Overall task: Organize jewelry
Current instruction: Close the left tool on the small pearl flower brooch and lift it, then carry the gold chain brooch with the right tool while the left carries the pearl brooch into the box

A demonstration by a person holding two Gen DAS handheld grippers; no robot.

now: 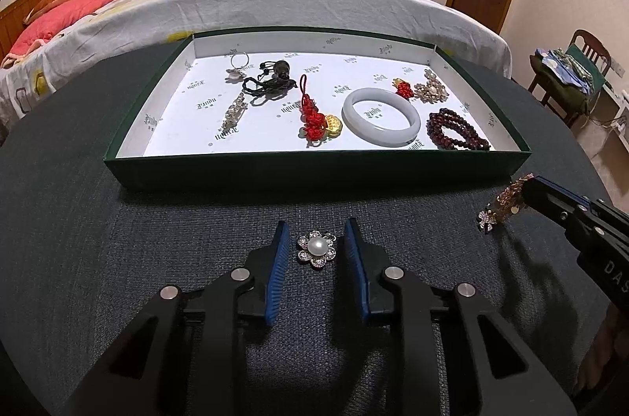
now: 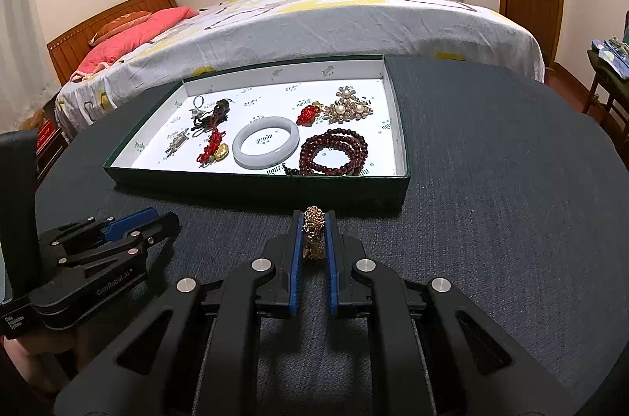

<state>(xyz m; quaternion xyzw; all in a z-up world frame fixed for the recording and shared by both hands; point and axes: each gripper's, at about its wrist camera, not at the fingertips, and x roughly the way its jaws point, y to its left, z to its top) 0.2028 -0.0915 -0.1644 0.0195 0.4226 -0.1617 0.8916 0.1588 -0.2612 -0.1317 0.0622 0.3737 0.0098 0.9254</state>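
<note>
A: At the bottom centre of the left wrist view, the left gripper (image 1: 316, 239) sits low on the dark table (image 1: 118, 239) with its jaws spread, and the pearl brooch (image 1: 316, 248) lies on the cloth between the two blue pads, touching neither.

B: So it is lined up to pinch but has not closed. And the other one?

A: The right gripper (image 2: 313, 233), at lower centre of its own view, is clamped on a gold bracelet (image 2: 313, 231). In the left view that bracelet (image 1: 501, 206) shows at the right edge, a small flower charm hanging from it, apparently lifted clear of the table.

B: I'd guess it is held off the cloth so it can go over the wall of the box (image 1: 314, 168).

A: Likely. The box is shallow and green, lined in white printed paper, and fills the middle of both views.

B: What is in it?

A: A pale bangle (image 1: 380, 116) at centre, dark red beads (image 1: 458, 135) at lower right, a pearl cluster brooch (image 1: 430, 88) and a small red knot (image 1: 404, 89) above them. To the left, a red tassel charm (image 1: 314, 119), a black cord piece (image 1: 271, 80), a silver clip (image 1: 234, 113) and a key ring (image 1: 240, 62).
</note>
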